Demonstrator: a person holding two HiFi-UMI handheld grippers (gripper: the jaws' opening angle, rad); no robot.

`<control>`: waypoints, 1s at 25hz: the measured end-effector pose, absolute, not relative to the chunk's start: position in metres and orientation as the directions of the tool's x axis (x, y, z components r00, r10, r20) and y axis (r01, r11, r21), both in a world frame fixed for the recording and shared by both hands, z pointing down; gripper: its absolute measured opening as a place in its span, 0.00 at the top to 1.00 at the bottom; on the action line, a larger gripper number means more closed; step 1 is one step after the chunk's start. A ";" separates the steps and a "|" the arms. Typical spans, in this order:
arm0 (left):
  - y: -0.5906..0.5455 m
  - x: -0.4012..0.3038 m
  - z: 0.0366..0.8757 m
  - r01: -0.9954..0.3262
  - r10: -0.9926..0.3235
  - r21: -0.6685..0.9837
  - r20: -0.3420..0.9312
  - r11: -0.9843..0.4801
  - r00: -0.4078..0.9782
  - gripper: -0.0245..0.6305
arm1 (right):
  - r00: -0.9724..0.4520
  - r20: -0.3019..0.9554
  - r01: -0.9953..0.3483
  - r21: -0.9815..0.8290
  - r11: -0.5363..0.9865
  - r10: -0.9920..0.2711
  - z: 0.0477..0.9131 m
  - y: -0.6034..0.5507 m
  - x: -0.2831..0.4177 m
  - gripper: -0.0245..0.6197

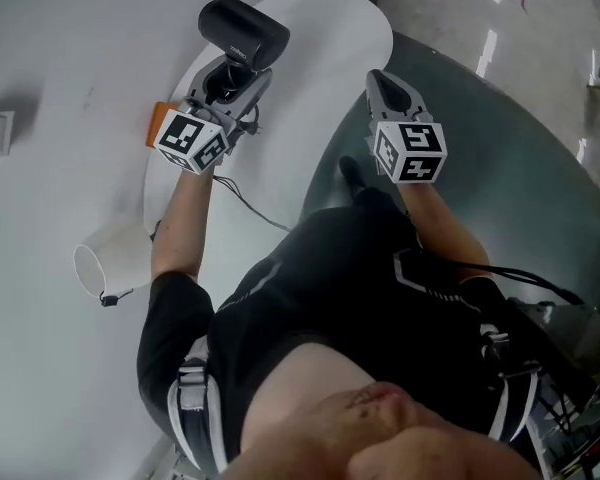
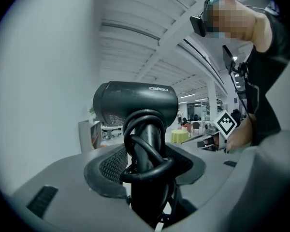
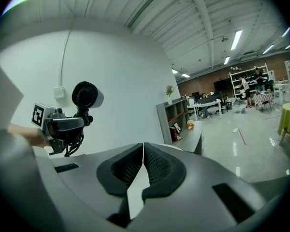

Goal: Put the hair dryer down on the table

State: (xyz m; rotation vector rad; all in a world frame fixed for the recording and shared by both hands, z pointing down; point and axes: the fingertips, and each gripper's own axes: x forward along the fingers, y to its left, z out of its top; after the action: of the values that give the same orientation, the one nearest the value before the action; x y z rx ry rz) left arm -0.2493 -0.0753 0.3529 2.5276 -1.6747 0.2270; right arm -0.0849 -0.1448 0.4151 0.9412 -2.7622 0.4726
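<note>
Above the left part of the white table (image 1: 325,38), near its left edge, the hair dryer (image 1: 242,30) is held clear of the surface. It is carried upright, with the barrel on top and the handle pointing down. The handle is clamped between the jaws of the left gripper (image 1: 228,76), which stand wide around it. The cord (image 2: 147,166) is wound round the handle in several loops and is caught in the same grip.

The dryer is judged to be a rigid plastic shell, moderately heavy and top-heavy because of the barrel. Its smooth surface is likely to slip if the hold is loosened early. The cord loops are soft and may shift under the pads. The handle is taken as the sound place to hold, below the barrel, as is done now. Tipping is to be expected if it is set down on the handle's end, so laying it on its side is judged safer.

Near the table's right edge, the right gripper (image 1: 383,86) is held free, its jaws pressed together on nothing.

One hair dryer, one cord, one table and two grippers are counted.
</note>
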 end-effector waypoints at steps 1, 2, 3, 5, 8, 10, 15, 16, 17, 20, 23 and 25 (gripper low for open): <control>-0.086 -0.245 0.358 -0.907 -0.890 0.001 0.193 -0.422 0.414 0.57 | -0.771 0.281 -0.633 -0.245 0.734 -0.571 0.419 -0.151 -0.079 0.92; -0.096 -0.241 0.364 -0.889 -0.870 -0.009 0.212 -0.458 0.446 0.57 | -0.762 0.289 -0.645 -0.254 0.720 -0.580 0.423 -0.156 -0.074 0.92; -0.104 -0.237 0.370 -0.868 -0.847 -0.027 0.235 -0.496 0.477 0.57 | -0.753 0.295 -0.656 -0.262 0.708 -0.588 0.427 -0.161 -0.069 0.92; -0.120 -0.231 0.381 -0.825 -0.804 -0.070 0.281 -0.561 0.523 0.57 | -0.738 0.307 -0.674 -0.270 0.688 -0.602 0.433 -0.171 -0.063 0.92; -0.137 -0.226 0.402 -0.768 -0.746 -0.100 0.342 -0.633 0.571 0.57 | -0.710 0.324 -0.703 -0.266 0.660 -0.626 0.441 -0.182 -0.054 0.92; -0.149 -0.221 0.417 -0.721 -0.698 -0.112 0.387 -0.684 0.602 0.57 | -0.685 0.328 -0.727 -0.261 0.635 -0.650 0.444 -0.187 -0.045 0.92; -0.179 -0.206 0.450 -0.588 -0.566 -0.132 0.497 -0.798 0.657 0.57 | -0.624 0.347 -0.781 -0.250 0.572 -0.700 0.454 -0.195 -0.019 0.92; -0.183 -0.203 0.456 -0.568 -0.543 -0.125 0.512 -0.814 0.665 0.57 | -0.614 0.357 -0.788 -0.245 0.564 -0.704 0.457 -0.196 -0.015 0.92; -0.186 -0.201 0.462 -0.545 -0.519 -0.121 0.529 -0.830 0.672 0.57 | -0.606 0.368 -0.795 -0.241 0.557 -0.705 0.461 -0.198 -0.012 0.92; -0.190 -0.192 0.486 -0.456 -0.428 -0.115 0.596 -0.883 0.680 0.57 | -0.586 0.394 -0.809 -0.246 0.533 -0.708 0.472 -0.201 -0.004 0.92; -0.192 -0.181 0.517 -0.345 -0.314 -0.092 0.671 -0.934 0.672 0.57 | -0.568 0.419 -0.822 -0.254 0.509 -0.708 0.483 -0.199 0.006 0.92; -0.195 -0.178 0.537 -0.284 -0.245 -0.067 0.713 -0.956 0.657 0.57 | -0.556 0.435 -0.830 -0.247 0.500 -0.708 0.490 -0.200 0.012 0.92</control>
State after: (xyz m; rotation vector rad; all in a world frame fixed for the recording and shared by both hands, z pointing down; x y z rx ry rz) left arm -0.1784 -0.1946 0.5370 2.8138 -0.4499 1.1985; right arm 0.0120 -0.1997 0.4900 1.2991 -2.4696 0.6303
